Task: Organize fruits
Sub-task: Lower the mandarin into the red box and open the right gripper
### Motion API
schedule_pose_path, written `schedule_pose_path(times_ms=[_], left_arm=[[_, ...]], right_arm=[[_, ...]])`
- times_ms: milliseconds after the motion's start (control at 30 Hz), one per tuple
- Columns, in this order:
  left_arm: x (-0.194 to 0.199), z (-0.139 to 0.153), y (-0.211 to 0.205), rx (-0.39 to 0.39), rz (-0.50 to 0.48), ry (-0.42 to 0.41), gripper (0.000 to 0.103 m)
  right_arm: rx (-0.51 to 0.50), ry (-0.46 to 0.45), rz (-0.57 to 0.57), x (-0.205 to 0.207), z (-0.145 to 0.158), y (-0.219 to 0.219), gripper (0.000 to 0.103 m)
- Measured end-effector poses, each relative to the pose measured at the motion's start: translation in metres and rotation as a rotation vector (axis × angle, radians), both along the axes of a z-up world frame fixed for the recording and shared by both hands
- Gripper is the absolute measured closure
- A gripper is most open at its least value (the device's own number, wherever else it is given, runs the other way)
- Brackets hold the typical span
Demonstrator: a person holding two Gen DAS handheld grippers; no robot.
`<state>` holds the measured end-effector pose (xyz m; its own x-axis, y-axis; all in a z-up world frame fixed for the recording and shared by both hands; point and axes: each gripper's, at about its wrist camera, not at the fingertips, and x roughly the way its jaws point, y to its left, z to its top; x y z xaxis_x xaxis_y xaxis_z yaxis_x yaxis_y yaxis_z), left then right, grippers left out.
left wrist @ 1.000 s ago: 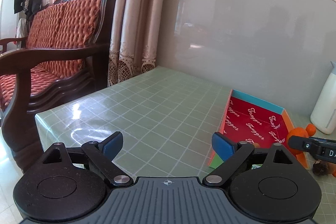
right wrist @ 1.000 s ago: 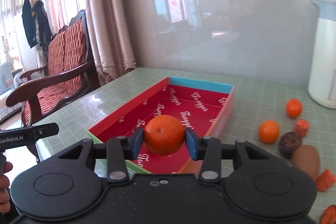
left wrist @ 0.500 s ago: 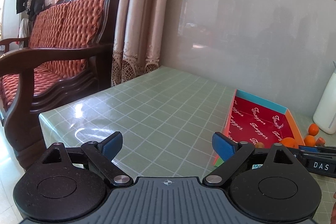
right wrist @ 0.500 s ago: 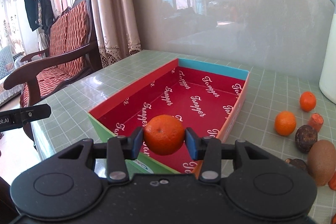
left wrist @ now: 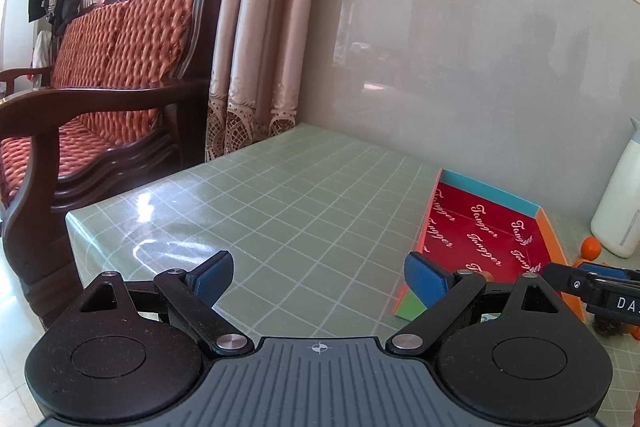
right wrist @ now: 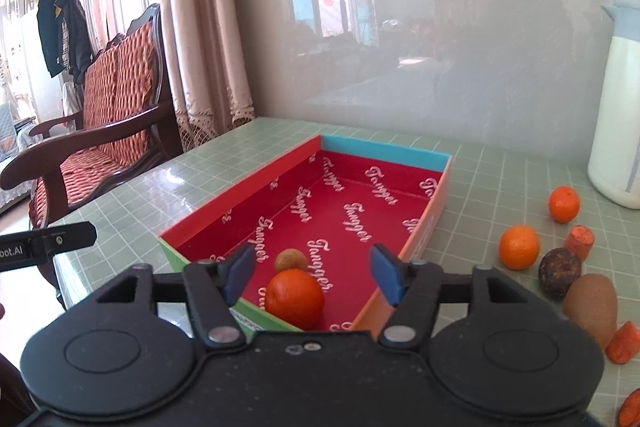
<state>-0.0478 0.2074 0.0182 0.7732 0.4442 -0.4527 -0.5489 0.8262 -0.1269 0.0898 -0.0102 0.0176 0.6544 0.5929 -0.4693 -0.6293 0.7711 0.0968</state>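
The orange (right wrist: 295, 298), round with dimpled skin, lies in the red box (right wrist: 240, 211) free of the just-opened right tool (right wrist: 312, 273); the left tool (left wrist: 320, 277) gapes empty.

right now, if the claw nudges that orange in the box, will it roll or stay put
The orange is round and loose on the smooth box floor, so it would probably roll. The walls should stop it. The small fruit behind it may get bumped.

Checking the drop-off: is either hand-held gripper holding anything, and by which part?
Nothing is held. The right hand-held gripper has just opened, its orange lying in the box; the left is open too.
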Motion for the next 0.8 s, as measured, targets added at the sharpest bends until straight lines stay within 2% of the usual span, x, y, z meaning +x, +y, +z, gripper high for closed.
schedule_pose_path(times_ms=[67,133,167,267,367,533,800], left_arm=[[0.002,0.000,-0.005,0.005,-0.013,0.000,0.011],[0.005,0.001,-0.011,0.011,-0.027,0.001,0.011],[0.007,0.001,-0.015,0.015,-0.036,0.001,0.011],[0.014,0.002,-0.028,0.026,-0.067,0.003,0.011],[0.022,0.003,-0.047,0.043,-0.113,0.004,0.011],[0.037,0.004,-0.086,0.082,-0.218,0.001,0.011],[0.060,0.002,-0.149,0.135,-0.380,-0.001,0.011]], right_arm=[[-0.005,-0.018,-0.020,-0.001,0.002,-0.006,0.035],[-0.005,-0.027,-0.044,-0.001,0.003,-0.015,0.028],[-0.003,-0.033,-0.061,-0.002,0.004,-0.020,0.022],[-0.006,-0.047,-0.110,-0.002,0.007,-0.038,0.019],[-0.019,-0.061,-0.182,-0.002,0.008,-0.057,0.005],[-0.013,-0.087,-0.289,-0.005,0.011,-0.099,0.001],[0.044,-0.084,-0.460,-0.008,0.015,-0.169,0.000]])
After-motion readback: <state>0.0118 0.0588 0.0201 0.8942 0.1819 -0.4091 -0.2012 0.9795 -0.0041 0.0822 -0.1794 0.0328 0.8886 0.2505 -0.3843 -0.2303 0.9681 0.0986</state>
